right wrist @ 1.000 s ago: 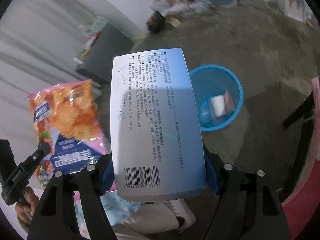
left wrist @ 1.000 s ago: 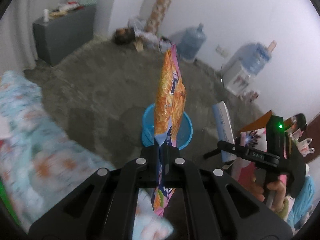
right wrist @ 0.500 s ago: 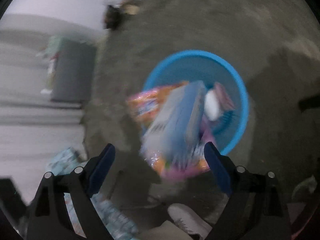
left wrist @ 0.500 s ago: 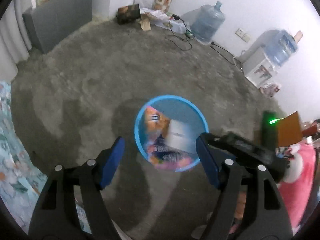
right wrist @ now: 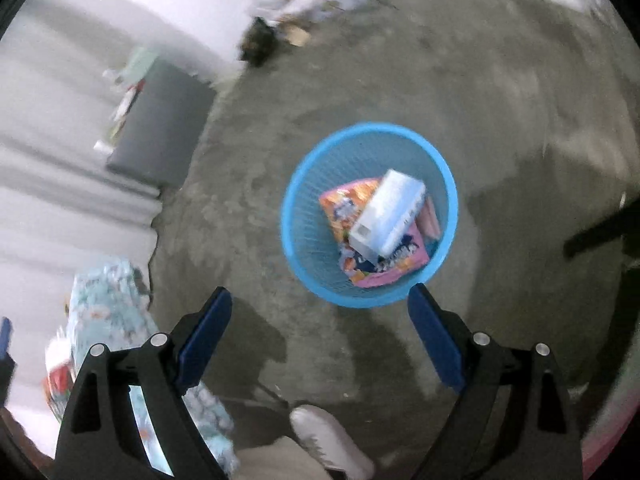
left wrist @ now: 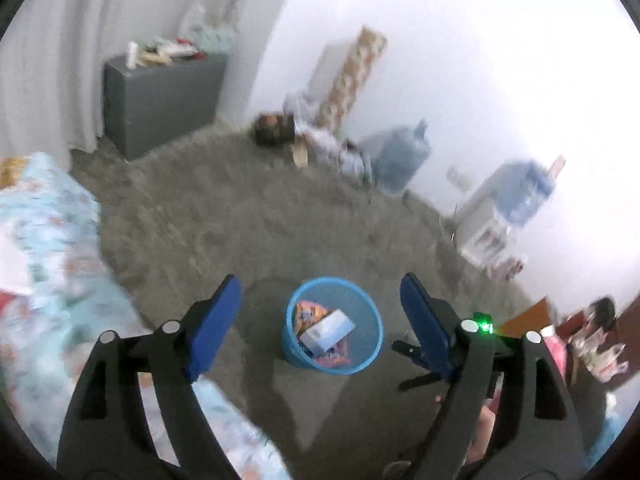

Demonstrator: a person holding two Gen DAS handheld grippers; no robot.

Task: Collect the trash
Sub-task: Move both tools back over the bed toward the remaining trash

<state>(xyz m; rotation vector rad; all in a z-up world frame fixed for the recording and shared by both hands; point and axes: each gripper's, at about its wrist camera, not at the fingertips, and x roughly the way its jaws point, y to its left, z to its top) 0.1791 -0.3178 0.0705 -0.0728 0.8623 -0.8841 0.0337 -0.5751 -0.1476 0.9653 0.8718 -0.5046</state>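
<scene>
Blue mesh bin point(right wrist: 308, 232) stands on the concrete floor point(right wrist: 500, 80), ahead of and below both tools. Inside: white box point(right wrist: 386, 216) lying on top of an orange-pink snack bag point(right wrist: 348, 204). Left tool point(left wrist: 320, 300): jaws have just been opening, spread wide, nothing between them. Right tool point(right wrist: 320, 312): likewise just opened, spread, empty.

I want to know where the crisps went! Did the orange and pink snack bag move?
Yes. The orange and pink snack bag left the left gripper, whose jaws have just been opening, and now lies inside the blue mesh bin.
</scene>
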